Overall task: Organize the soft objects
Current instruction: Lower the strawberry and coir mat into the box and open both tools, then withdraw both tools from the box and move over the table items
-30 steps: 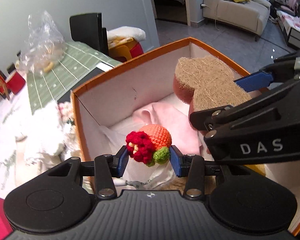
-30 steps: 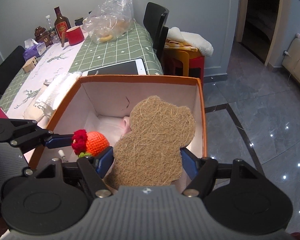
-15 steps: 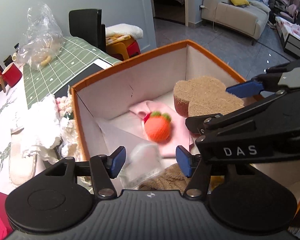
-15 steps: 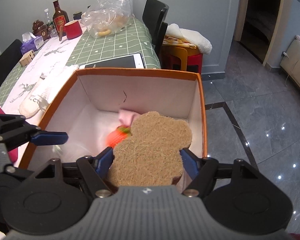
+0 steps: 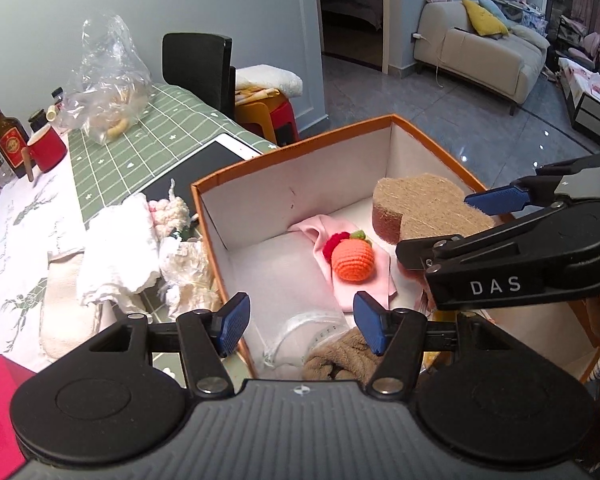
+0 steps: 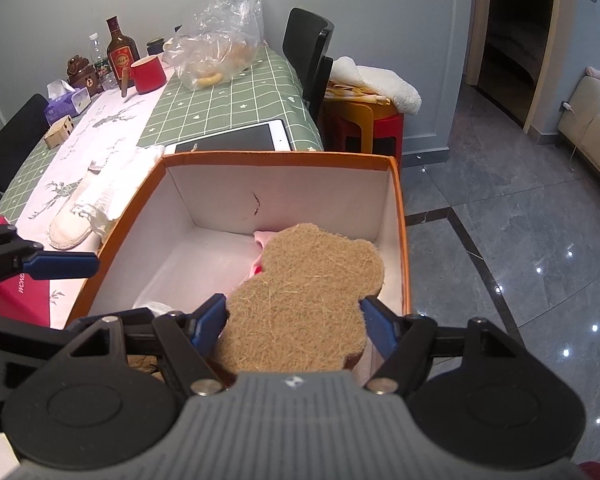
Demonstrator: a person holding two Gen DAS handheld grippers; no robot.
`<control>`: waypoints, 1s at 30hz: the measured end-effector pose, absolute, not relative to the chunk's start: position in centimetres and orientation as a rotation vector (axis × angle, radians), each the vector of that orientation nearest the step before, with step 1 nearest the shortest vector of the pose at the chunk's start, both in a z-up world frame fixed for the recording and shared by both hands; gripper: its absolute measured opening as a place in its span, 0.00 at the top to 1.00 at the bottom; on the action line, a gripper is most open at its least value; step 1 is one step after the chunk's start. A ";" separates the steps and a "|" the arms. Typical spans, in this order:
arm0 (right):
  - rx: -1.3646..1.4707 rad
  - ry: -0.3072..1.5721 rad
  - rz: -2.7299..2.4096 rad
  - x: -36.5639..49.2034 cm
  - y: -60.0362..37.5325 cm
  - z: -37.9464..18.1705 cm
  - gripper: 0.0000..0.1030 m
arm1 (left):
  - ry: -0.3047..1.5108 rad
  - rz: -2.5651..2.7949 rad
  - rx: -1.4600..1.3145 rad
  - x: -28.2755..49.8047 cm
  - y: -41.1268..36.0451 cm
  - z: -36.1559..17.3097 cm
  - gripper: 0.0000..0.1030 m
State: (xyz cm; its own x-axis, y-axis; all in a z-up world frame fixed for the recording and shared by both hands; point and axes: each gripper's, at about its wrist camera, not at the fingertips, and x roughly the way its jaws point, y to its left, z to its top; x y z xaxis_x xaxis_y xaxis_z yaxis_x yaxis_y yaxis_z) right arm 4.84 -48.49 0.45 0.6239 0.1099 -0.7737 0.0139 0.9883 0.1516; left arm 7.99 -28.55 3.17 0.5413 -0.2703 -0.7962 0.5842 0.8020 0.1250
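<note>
Your left claw (image 5: 300, 322) gaping wide, holding nothing; crochet carrot (image 5: 353, 260) lying ahead in box (image 5: 292, 156). Your right claw (image 6: 294, 322) pinching bear sponge (image 6: 308, 292).

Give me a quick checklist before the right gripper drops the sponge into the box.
1. Sponge held between the right gripper fingers: ok.
2. Sponge over the box opening, inside the rim: ok.
3. Left gripper open and empty: ok.
4. Crochet ball already in the box, on the pink cloth: ok.
5. Landing spot under the sponge free: cannot tell, the sponge hides it.
6. Soft things left on the table beside the box: not ok, still to pack.
</note>
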 end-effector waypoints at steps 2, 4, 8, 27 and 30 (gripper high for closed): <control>0.153 0.893 0.053 4.7 -48.6 0.6 0.29 | 0.851 -0.521 0.401 7.8 -28.2 3.5 0.32; 0.159 0.887 0.052 4.4 -48.6 0.8 0.29 | 0.846 -0.517 0.396 7.6 -27.7 3.9 0.32; 0.172 0.870 0.052 3.8 -48.8 1.3 0.29 | 0.837 -0.505 0.394 7.3 -26.8 4.5 0.32; 0.256 0.814 0.044 2.7 -48.6 2.5 0.19 | 0.782 -0.436 0.415 5.2 -22.6 7.5 0.30; 0.237 0.808 0.057 2.6 -47.7 2.8 0.19 | 0.775 -0.420 0.404 5.2 -21.4 7.7 0.29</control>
